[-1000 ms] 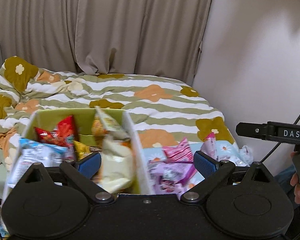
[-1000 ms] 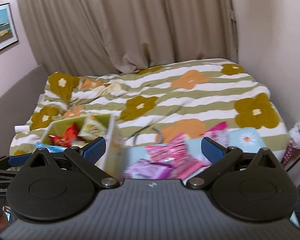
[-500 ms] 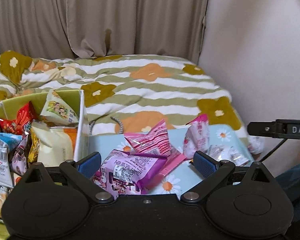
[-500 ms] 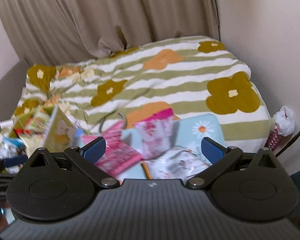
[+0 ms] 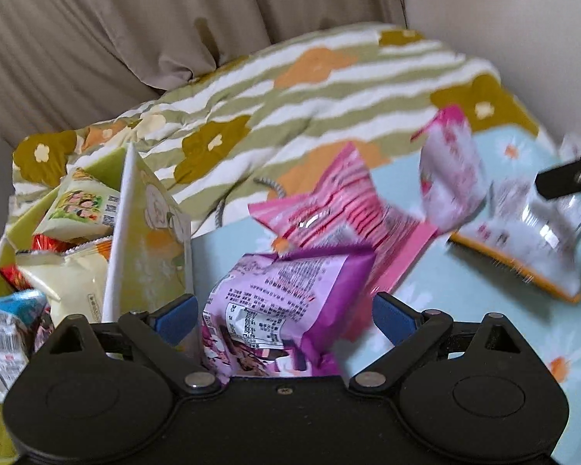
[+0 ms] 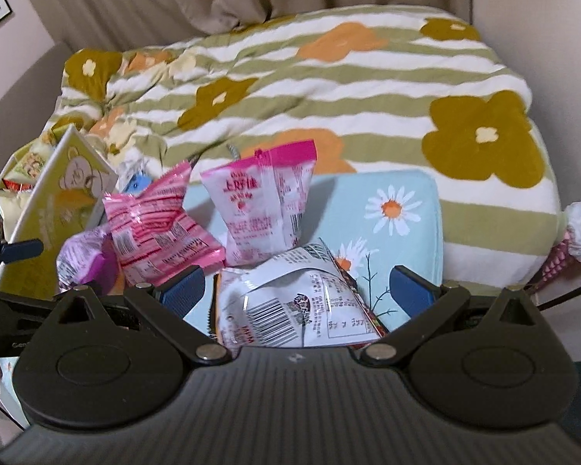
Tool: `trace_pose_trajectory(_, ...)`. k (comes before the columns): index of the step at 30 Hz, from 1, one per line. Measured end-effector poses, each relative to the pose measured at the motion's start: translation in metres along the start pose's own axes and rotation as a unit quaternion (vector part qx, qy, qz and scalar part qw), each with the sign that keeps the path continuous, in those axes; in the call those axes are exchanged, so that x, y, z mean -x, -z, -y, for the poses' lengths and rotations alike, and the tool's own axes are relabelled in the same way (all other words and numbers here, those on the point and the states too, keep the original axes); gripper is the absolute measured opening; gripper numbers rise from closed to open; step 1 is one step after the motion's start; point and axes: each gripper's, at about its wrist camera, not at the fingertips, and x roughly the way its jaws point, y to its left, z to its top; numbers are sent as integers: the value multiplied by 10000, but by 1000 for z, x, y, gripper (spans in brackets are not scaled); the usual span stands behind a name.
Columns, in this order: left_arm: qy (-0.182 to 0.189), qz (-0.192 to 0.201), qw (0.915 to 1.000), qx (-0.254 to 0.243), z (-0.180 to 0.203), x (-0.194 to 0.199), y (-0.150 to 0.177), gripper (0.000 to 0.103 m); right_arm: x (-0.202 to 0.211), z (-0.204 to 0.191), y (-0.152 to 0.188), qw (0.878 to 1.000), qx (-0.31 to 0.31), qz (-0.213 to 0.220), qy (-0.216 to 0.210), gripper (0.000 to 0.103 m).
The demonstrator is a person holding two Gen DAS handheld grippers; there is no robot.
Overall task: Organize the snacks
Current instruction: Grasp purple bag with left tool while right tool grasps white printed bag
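1. Risk: the purple snack bag (image 5: pixel 290 294) lies just beside the wall of the green box (image 5: pixel 147 232). If the left gripper (image 5: pixel 284 316) closes only on the puffed edge, I think the smooth film could slip out — or the left finger could catch the box wall and push it.
2. Risk: the white snack bag (image 6: pixel 290 310) under the right gripper (image 6: pixel 296 290) rests on an orange-edged packet, so a low grip could take both together. The two pink bags (image 6: pixel 159 221) and (image 6: pixel 263 205) stand near and could be knocked over.
3. Left fingers (image 5: pixel 174 316): wide apart, holding nothing. The purple bag sits between them; whether a pad touches it I cannot tell, because the view is blurred.
4. Right fingers (image 6: pixel 410 290): also wide apart and empty, with the white bag between them, clear of both pads as far as I can see.
5. Where the snacks are: several packets already stand in the green box on the left; the others lie loose on the light blue daisy cushion (image 6: pixel 406 209), which rests on the bed (image 6: pixel 368 77).
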Motion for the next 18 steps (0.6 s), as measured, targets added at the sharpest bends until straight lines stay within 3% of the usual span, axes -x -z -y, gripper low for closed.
trace_pose_trajectory(6, -202, -479, 9985, -188, 4, -27, 2, 98, -26, 9, 0, 9993, -9, -310, -231, 103)
trace_pose_trajectory(9, -221, -621, 9976, -195, 4, -36, 4, 93, -35, 14, -1, 9980, -145, -423, -441, 103)
trace_pose_trajectory(13, -254, -791, 9964, -191, 6, -44, 6, 77, -43, 15, -2, 9963, -219, -518, -646, 103)
trace_pose_trajectory(18, -170, -814, 9965, -50, 3, -42, 9, 71, -49, 15, -1, 9939, -287, -652, -840, 103)
